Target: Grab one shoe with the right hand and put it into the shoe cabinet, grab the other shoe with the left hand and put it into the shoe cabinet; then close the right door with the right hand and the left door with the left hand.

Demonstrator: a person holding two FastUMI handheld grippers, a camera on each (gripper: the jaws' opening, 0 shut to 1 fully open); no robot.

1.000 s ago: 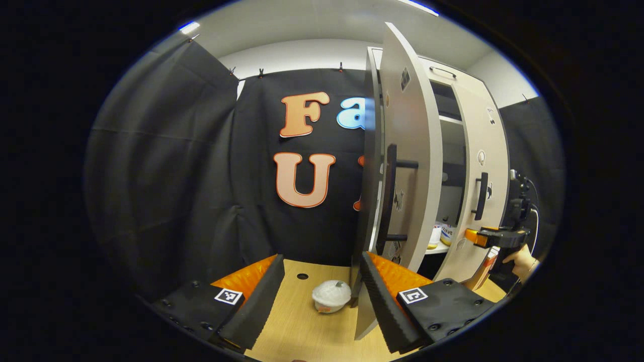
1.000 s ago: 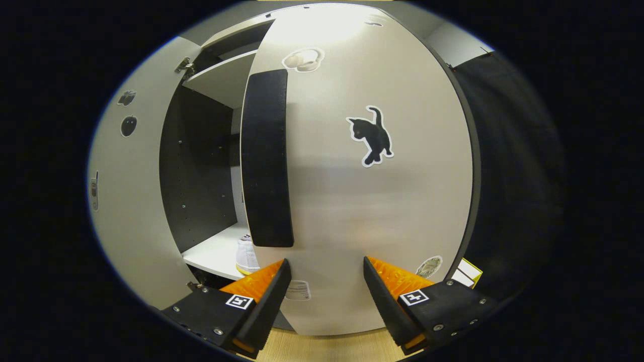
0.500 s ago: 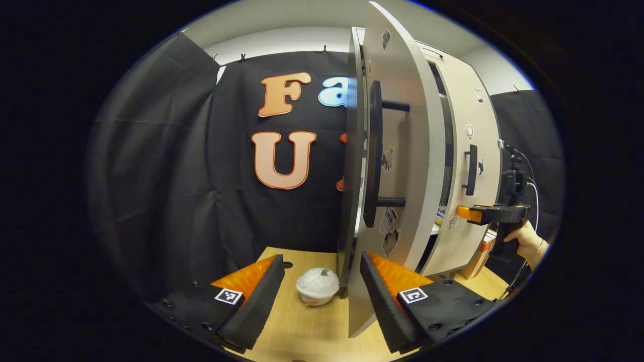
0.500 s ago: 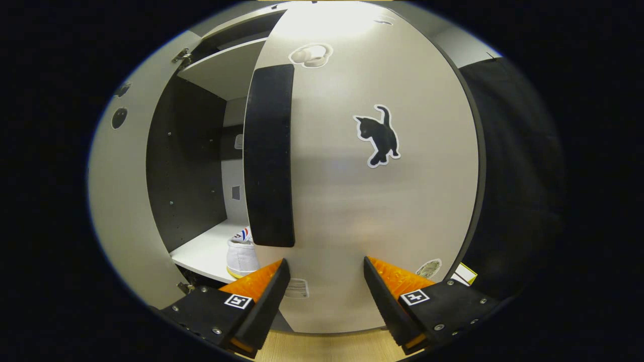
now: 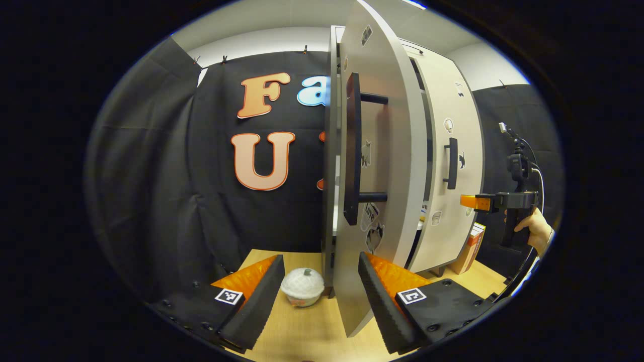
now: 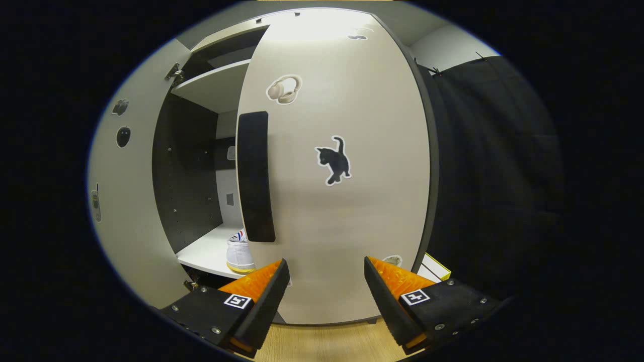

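Since a second ago the right door [image 6: 347,191] has swung nearly shut and now stands farther from the right claw [image 6: 326,286], whose fingers are spread apart with nothing between them, pointing at the door's lower face without visibly touching it. A black cat sticker [image 6: 334,161] and a headphone sticker [image 6: 284,89] sit on this door, and its black handle [image 6: 255,176] runs down its left side. Through the remaining gap, in the right gripper view, one white shoe [image 6: 239,255] rests on the lower shelf [image 6: 206,254] inside the shoe cabinet [image 6: 193,161]; the other shoe cannot be made out. From the left gripper view, the left door [image 5: 375,181] has come closer and more edge-on, standing ajar with its lower edge between the fingers of the left claw [image 5: 319,289], which are also apart and grip nothing. A white bowl-shaped container [image 5: 302,286] sits on the wooden tabletop [image 5: 312,332] just beside the left door's foot. Farther off in the same view, a hand [image 5: 536,229] holds the right claw [image 5: 470,202] near the right door [image 5: 450,171], and a book-like box [image 5: 470,246] leans by the cabinet.
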